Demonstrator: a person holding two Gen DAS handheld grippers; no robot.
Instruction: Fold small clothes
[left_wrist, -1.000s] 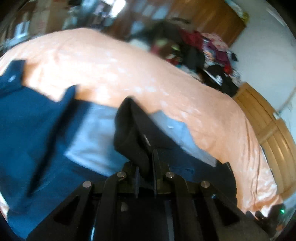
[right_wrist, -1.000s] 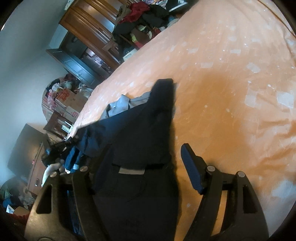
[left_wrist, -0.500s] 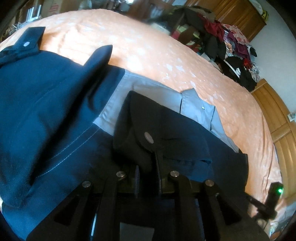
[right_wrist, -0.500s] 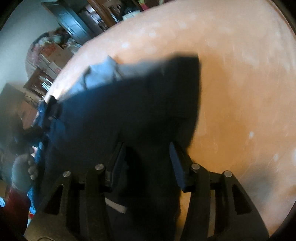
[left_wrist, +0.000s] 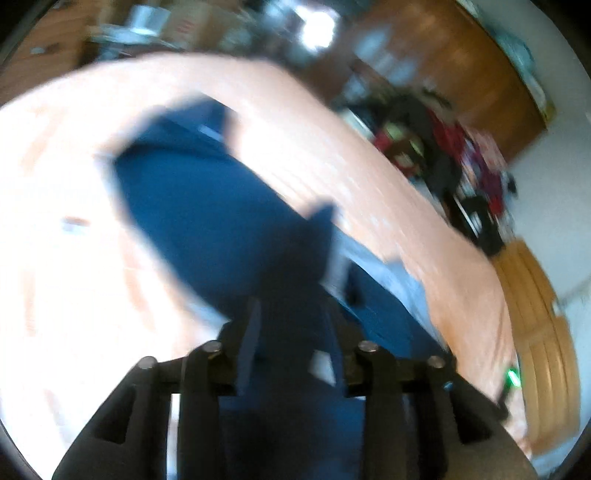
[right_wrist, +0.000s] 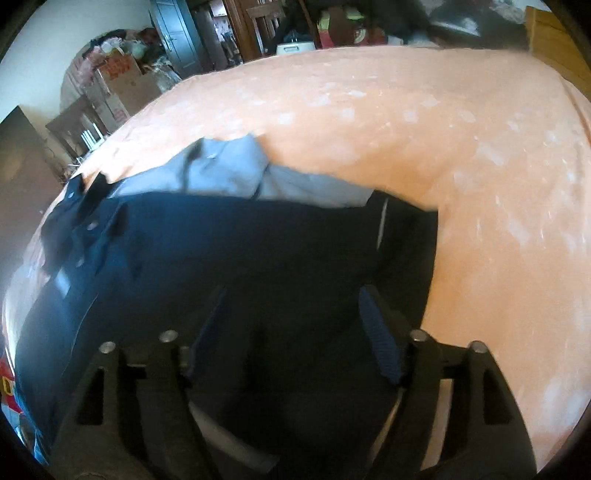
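Observation:
A navy garment (right_wrist: 258, 251) with a grey lining and collar (right_wrist: 229, 173) lies spread on the orange bedspread (right_wrist: 443, 129). My right gripper (right_wrist: 291, 332) hovers low over its dark near part, open, with cloth below the fingers but not pinched. The left wrist view is blurred by motion. There the navy garment (left_wrist: 207, 206) stretches away over the bedspread (left_wrist: 55, 258). My left gripper (left_wrist: 291, 332) is open, its fingers apart on either side of a dark fold of the cloth.
A pile of dark and red clothes (left_wrist: 461, 155) lies beyond the bed's far edge, in front of a wooden wardrobe (left_wrist: 461, 66). A wooden bed frame (left_wrist: 543, 332) runs along the right. Cardboard boxes (right_wrist: 122, 81) and a dark cabinet (right_wrist: 18, 177) stand at the left.
My left gripper, shut on a dark buttoned flap before, has opened and swung, blurring the view. The right fingers have spread wider and the garment lies flatter.

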